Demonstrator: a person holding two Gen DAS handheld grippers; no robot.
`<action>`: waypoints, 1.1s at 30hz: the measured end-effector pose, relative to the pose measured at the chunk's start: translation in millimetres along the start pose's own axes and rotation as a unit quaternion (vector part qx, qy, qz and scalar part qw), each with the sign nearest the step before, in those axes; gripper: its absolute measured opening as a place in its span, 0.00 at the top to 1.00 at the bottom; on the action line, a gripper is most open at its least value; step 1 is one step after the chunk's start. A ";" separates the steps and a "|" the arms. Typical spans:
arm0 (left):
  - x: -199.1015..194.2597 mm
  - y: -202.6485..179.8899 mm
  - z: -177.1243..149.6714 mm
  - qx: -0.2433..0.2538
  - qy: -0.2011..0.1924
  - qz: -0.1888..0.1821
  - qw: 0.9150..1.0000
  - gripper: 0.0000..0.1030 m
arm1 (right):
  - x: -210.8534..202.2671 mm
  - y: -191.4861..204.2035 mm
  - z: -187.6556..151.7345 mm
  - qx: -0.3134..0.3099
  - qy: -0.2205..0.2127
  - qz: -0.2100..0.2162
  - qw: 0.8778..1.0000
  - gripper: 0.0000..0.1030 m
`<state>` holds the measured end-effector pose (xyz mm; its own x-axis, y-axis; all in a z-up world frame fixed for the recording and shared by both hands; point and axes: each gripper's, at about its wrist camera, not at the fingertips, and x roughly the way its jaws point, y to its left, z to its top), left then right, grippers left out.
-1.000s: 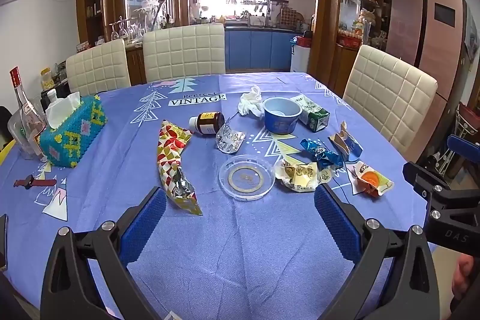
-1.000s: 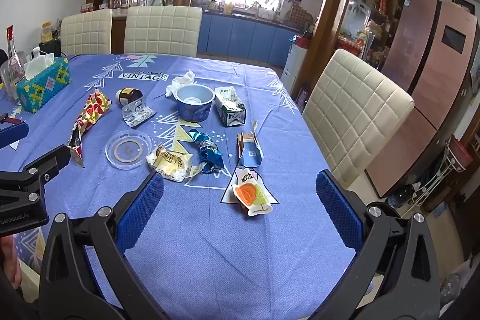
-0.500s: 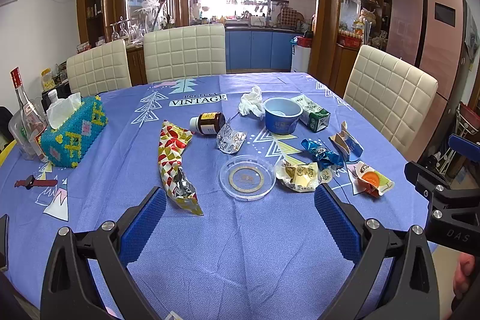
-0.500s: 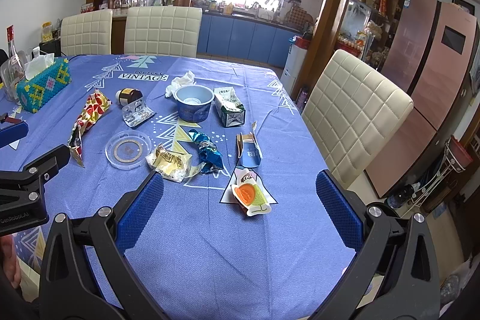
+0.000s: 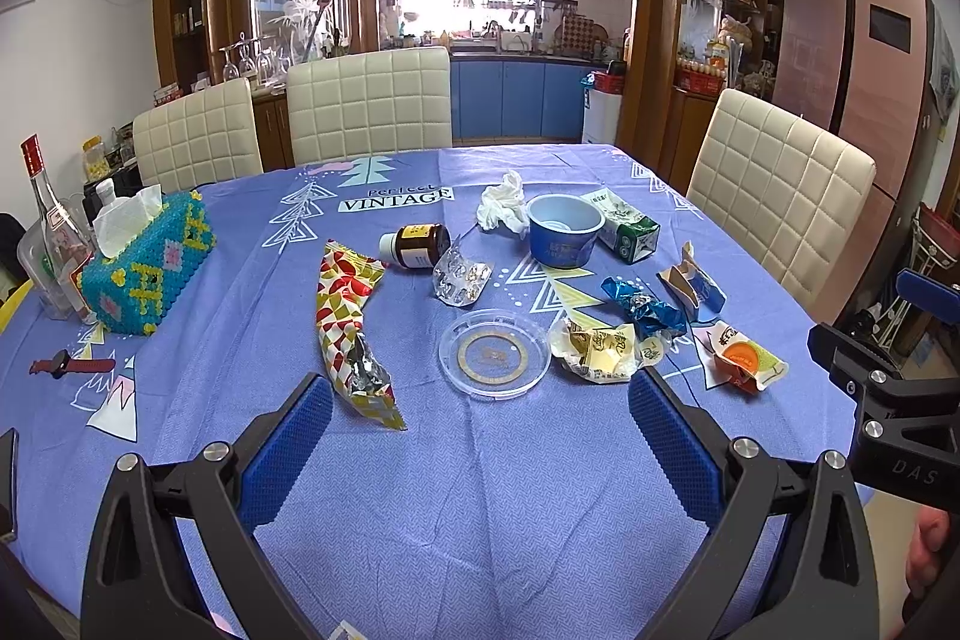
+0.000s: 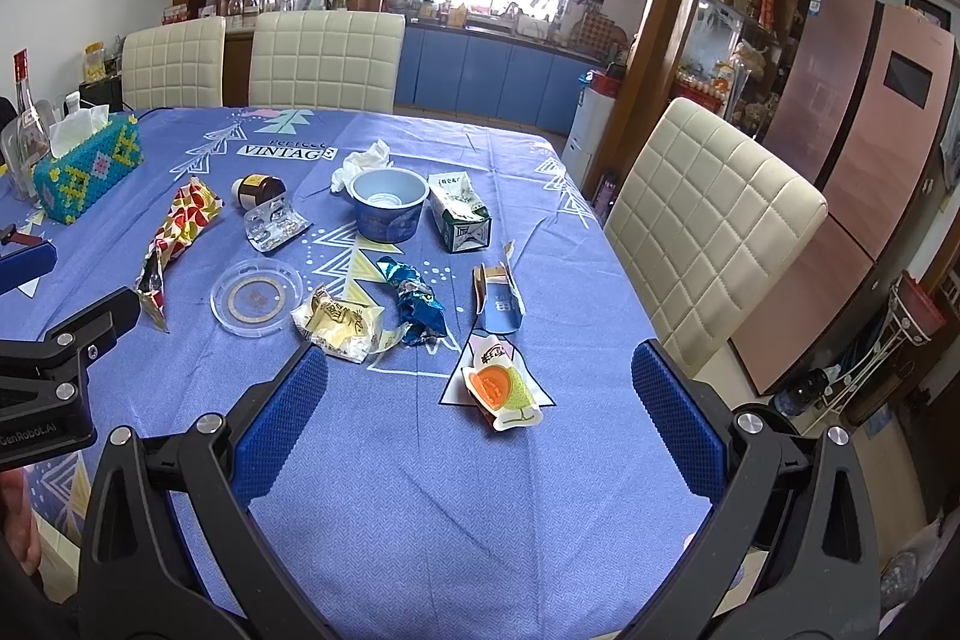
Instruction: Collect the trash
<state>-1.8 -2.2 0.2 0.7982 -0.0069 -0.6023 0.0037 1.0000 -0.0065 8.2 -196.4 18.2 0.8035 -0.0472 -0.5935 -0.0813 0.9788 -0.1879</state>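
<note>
Hovering wide open and empty over the tabletop (image 5: 480,490), both tongs are facing the trash, the orange wrapper (image 6: 501,391) lying just ahead of the right tongs (image 6: 480,415), the left tongs (image 5: 480,439) sitting farther off.

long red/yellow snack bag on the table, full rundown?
The snack bag is a long, crinkled foil-lined pouch printed in red, yellow and white leaf-like shapes. Its near end is torn open, showing the silver lining. It looks empty and lies flat on the blue tablecloth, running lengthwise from near the brown bottle toward the camera, left of the clear plastic lid. Nothing touches it; neither gripper holds it.
</note>
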 end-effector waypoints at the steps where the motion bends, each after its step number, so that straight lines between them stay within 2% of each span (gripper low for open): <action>1: -0.2 -0.4 -0.2 0.001 0.000 0.000 1.000 0.06 | 2.6 -1.5 -1.5 0.000 0.000 -0.001 1.000 0.03; 8: -5.6 3.8 8.7 -0.001 -0.001 0.000 1.000 0.06 | 2.1 0.3 -2.3 0.001 -0.001 -0.001 1.000 0.03; 33: -0.3 1.5 -0.8 0.000 0.004 0.001 1.000 0.06 | -0.6 -0.9 -1.7 0.000 0.001 -0.001 1.000 0.03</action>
<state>-2.4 -0.7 -0.2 0.7935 -0.0047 -0.6085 0.0019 1.0000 -0.0053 6.8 -197.5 17.4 0.8027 -0.0488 -0.5944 -0.0801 0.9788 -0.1886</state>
